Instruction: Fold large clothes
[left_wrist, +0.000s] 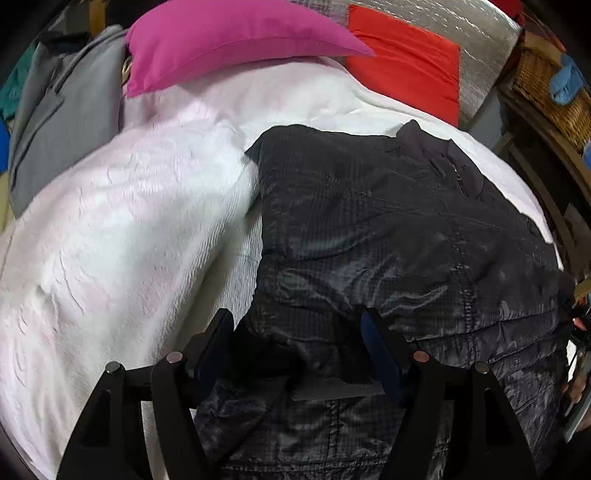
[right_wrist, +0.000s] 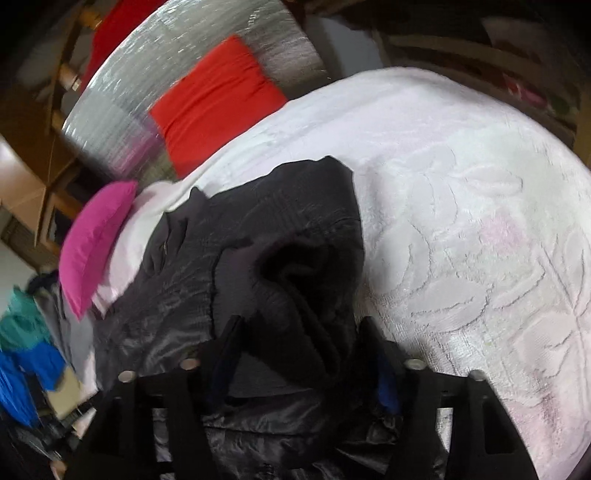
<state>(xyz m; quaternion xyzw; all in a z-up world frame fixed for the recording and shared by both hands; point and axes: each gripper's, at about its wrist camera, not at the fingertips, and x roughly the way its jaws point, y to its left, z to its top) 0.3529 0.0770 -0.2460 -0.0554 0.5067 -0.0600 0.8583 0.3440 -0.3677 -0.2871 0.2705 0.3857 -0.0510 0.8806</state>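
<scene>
A black quilted jacket (left_wrist: 388, 229) lies spread on a white textured blanket (left_wrist: 122, 229), collar toward the far right. My left gripper (left_wrist: 297, 325) is open, its fingers straddling the jacket's near edge, with dark fabric bunched between them. In the right wrist view the same jacket (right_wrist: 236, 236) lies on the blanket (right_wrist: 461, 192). My right gripper (right_wrist: 299, 332) is open over a bunched fold of the jacket, with black cloth between its fingers.
A pink pillow (left_wrist: 221, 40) and a red cushion (left_wrist: 406, 59) lie at the far side against a silver quilted panel (left_wrist: 480, 48). Grey clothing (left_wrist: 66, 122) lies at the left. A wicker basket (left_wrist: 550, 92) stands at the right. Blue and teal clothes (right_wrist: 26, 354) lie beside the bed.
</scene>
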